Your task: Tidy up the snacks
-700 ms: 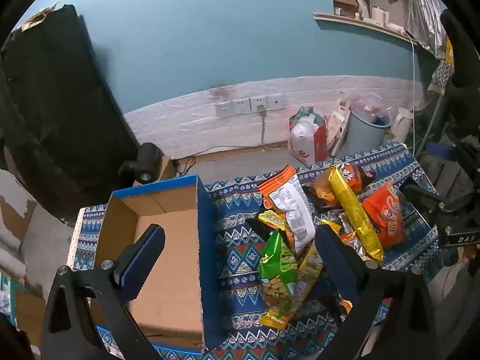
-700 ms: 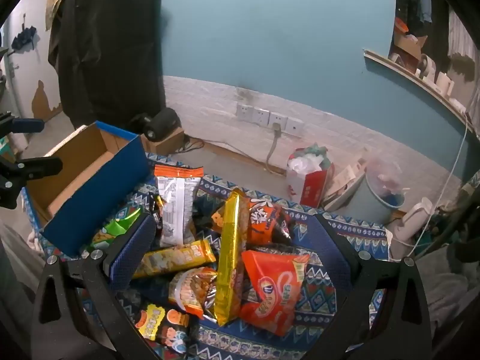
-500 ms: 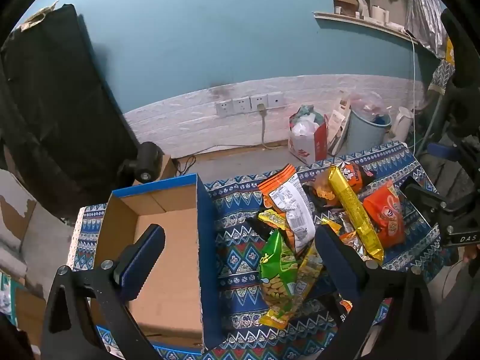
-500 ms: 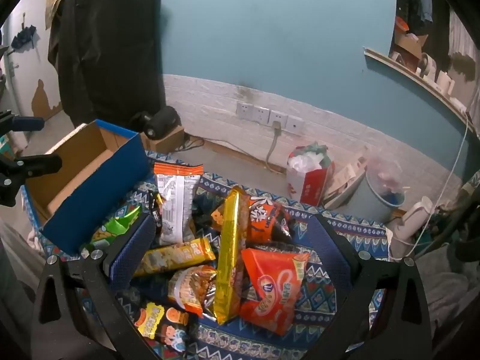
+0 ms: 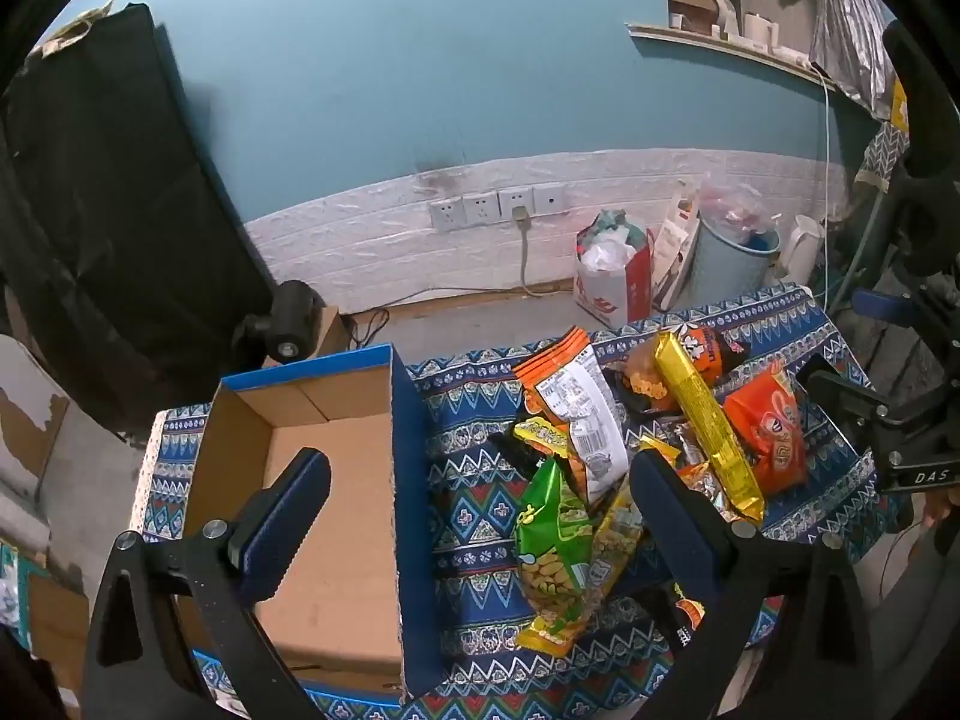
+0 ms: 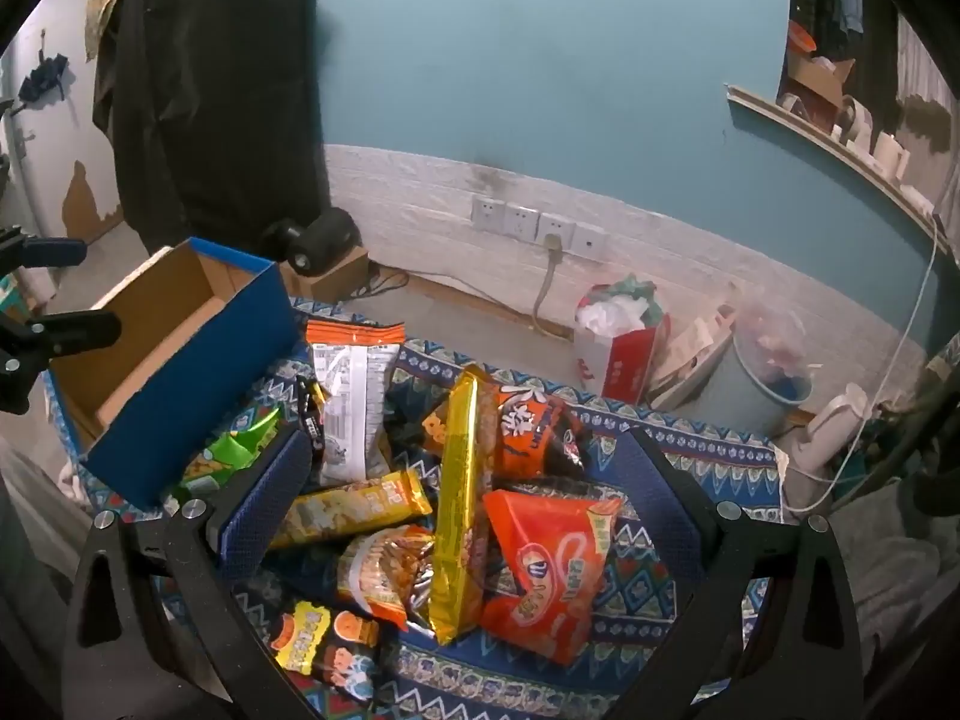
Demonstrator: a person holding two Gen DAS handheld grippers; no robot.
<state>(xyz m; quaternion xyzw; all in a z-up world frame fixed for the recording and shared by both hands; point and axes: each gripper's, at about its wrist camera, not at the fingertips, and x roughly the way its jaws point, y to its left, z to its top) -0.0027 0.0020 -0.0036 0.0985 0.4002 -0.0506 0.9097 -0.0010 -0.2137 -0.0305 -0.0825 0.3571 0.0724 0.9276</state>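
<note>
Both tongs stood wide apart and held nothing. The left tongs (image 5: 480, 480) hung over the seam between an open cardboard box (image 5: 336, 480) with blue outer walls and a heap of snack packets, one finger above the bare box floor and the other above the near edge of the heap. The box sat on the left part of a counter covered by a blue patterned cloth (image 5: 474, 414), and nothing lay inside it. Just beside its blue wall lay a green packet (image 5: 552, 546), with a white and orange packet (image 5: 576, 408) beyond it. The right tongs (image 6: 480, 474) hovered over the middle of the heap without touching any packet. Between its fingers a long gold packet (image 6: 459, 504) lay lengthwise across the pile, resting on a crinkled orange noodle packet (image 6: 384, 570) and touching a large orange bag (image 6: 552, 564) on its right. A yellow bar packet (image 6: 354, 510) lay crosswise to its left, near the left finger, and a dark orange packet (image 6: 528, 432) sat farther back. A black and orange packet (image 6: 318, 642) lay nearest the camera. Beyond the counter, a red and white bag (image 6: 618, 348) stuffed with rubbish and a pale bin (image 6: 750, 384) stood on the floor below a row of wall sockets (image 6: 534, 222).
</note>
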